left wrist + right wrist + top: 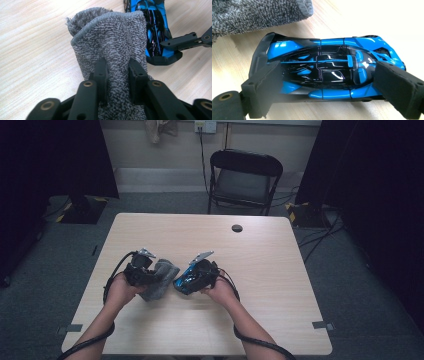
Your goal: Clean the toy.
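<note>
Black jaws of the left gripper (pixel 117 75) pinch a bunched fold of the grey terry cloth (pixel 112 37), whose looped, nubby pile has a stitched hem. Just beside it on the pale wood-grain table (pixel 280 270), the right gripper (pixel 327 82) clamps a glossy blue-and-black toy sports car (pixel 329 67) across its length, its padded fingers (pixel 397 87) pressing nose and tail.

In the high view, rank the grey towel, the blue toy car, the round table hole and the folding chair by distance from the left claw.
1. Grey towel, in the left claw.
2. Blue toy car, just right.
3. Round table hole, toward the far edge.
4. Folding chair, behind the table.
</note>
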`<state>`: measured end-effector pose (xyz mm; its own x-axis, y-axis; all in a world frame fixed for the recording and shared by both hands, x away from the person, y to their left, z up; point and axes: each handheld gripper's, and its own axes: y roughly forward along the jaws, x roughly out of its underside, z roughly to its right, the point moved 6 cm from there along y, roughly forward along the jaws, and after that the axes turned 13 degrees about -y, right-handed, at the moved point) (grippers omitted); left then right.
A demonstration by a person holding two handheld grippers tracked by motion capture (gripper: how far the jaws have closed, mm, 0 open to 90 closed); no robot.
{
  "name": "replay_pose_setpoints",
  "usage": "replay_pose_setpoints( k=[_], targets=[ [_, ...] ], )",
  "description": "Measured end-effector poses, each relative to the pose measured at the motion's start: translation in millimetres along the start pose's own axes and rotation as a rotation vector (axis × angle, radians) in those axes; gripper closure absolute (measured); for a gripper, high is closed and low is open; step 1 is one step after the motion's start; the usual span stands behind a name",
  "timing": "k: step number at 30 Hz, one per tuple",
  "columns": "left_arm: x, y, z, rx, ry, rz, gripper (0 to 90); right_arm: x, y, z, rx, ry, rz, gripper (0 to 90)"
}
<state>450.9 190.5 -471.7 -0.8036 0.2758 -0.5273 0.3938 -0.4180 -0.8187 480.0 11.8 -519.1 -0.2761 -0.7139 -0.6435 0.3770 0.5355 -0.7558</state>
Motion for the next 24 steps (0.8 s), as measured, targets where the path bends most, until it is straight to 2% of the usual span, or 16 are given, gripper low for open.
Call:
replay_pose_setpoints(
  k=[3, 7, 13, 15, 21, 24],
  targets=[
    [-0.6, -1.1, -0.9, -0.006, 0.006, -0.006, 71.2, -0.6, -0.3, 0.4, -0.001, -0.003, -0.009, 9.5],
    [-2.9, -4.5, -0.7, -0.007, 0.007, -0.001, 71.3, -1.5, -3.3, 2.8, -0.011, 0.0, -0.005, 15.1],
    [-8.9, -10.7, 0.2, -0.01, 0.008, 0.012, 71.1, 0.9, -9.8, 8.5, -0.014, -0.002, 0.005, 15.1],
    [-13.2, -12.8, 3.6, -0.009, 0.016, 0.016, 71.1, 1.4, -17.7, 12.5, -0.022, 0.016, 0.034, 15.1],
    [-23.6, -13.6, 16.4, 0.004, 0.041, 0.017, 71.1, 6.3, -34.1, 19.7, -0.02, 0.016, 0.043, 15.2],
    [-30.3, -13.0, 25.1, 0.013, 0.052, 0.024, 71.1, 12.1, -41.5, 23.7, -0.006, -0.001, 0.032, 15.3]
  ],
)
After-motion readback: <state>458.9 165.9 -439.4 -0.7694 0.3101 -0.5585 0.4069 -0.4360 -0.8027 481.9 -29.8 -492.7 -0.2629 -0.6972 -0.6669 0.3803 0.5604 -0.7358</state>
